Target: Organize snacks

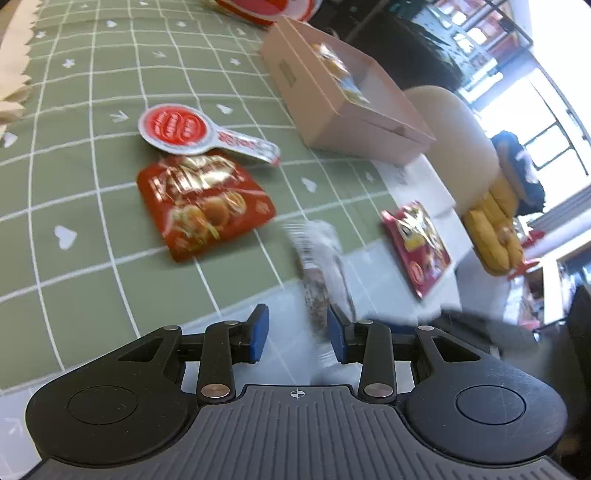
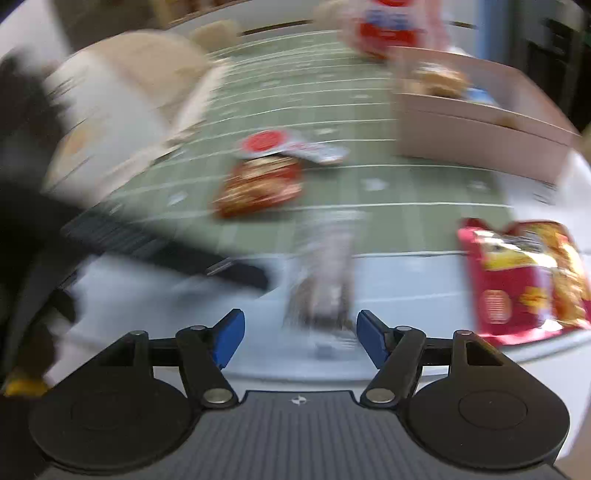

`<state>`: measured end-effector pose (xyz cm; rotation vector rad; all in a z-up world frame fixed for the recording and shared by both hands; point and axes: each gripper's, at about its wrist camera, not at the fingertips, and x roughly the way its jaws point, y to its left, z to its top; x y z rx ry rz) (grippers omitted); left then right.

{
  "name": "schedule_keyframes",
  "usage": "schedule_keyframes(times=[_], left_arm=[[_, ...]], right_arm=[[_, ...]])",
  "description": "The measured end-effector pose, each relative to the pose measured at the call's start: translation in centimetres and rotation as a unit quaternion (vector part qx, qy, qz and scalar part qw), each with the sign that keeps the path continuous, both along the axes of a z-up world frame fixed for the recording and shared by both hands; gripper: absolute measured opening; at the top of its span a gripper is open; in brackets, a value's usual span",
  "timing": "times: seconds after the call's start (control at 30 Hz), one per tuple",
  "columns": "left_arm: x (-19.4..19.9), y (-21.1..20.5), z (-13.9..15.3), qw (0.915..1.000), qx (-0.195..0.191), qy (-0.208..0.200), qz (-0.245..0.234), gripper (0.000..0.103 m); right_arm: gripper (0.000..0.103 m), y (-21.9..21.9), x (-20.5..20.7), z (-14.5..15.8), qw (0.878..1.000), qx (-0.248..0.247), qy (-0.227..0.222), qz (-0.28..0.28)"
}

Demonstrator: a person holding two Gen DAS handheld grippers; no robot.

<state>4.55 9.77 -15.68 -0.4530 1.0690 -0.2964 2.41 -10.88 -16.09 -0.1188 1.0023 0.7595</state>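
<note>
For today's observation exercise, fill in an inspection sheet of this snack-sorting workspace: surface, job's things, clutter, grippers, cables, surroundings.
Surface: green grid tablecloth with white hearts; bare white table edge near the grippers.
Job's things: clear snack packet, blurred, standing between both grippers; orange-red pouch; spoon-shaped red packet beside it; red chip bag at the edge; pink box holding snacks.
Clutter: large red-and-white bag behind the box.
Grippers: left gripper appears to touch the packet with one of its fingers only; right gripper open.
Cables: nothing seen.
Surroundings: beige chair, windows, yellow cushion.
</note>
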Motion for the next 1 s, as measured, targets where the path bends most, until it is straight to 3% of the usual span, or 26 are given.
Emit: schedule_keyframes(times=[0.1, 0.23, 0.43, 0.5, 0.73, 0.87, 1.0], left_arm=[[1.0, -1.2, 0.4, 0.9996, 0.022, -0.015, -0.010, 0.039], [2.2, -4.1, 1.2, 0.9959, 0.063, -0.045, -0.047, 0.039], [2.7, -9.4, 1.7, 0.9723, 0.181, -0.082, -0.123, 0.040], [2.6, -9.9, 1.7, 0.9681, 0.197, -0.085, -0.130, 0.040], [2.3, -9.1, 1.9, 0.9708, 0.193, -0.080, -0.119, 0.040], [2.6, -7.7, 3.3, 0.9834, 0.111, -0.095, -0.107, 0.040], [5.2, -9.1, 4.4, 0.9825, 0.045, -0.111, -0.142, 0.040]], right_arm=[[0.068, 0.3, -1.0, 0.1, 1.000, -0.018, -0.016, 0.015], [0.069, -2.1, -0.6, 0.8, 0.998, -0.034, -0.031, -0.036], [0.069, -6.0, 0.1, 1.4, 0.989, -0.076, -0.057, -0.110], [0.069, -7.2, 0.6, 1.4, 0.984, -0.085, -0.067, -0.143], [0.071, -11.9, 5.5, 1.0, 0.954, -0.071, -0.046, -0.289], [0.071, -14.5, 7.0, 0.8, 0.943, 0.006, 0.021, -0.331], [0.071, -14.6, 6.2, 0.6, 0.944, -0.003, 0.017, -0.328]])
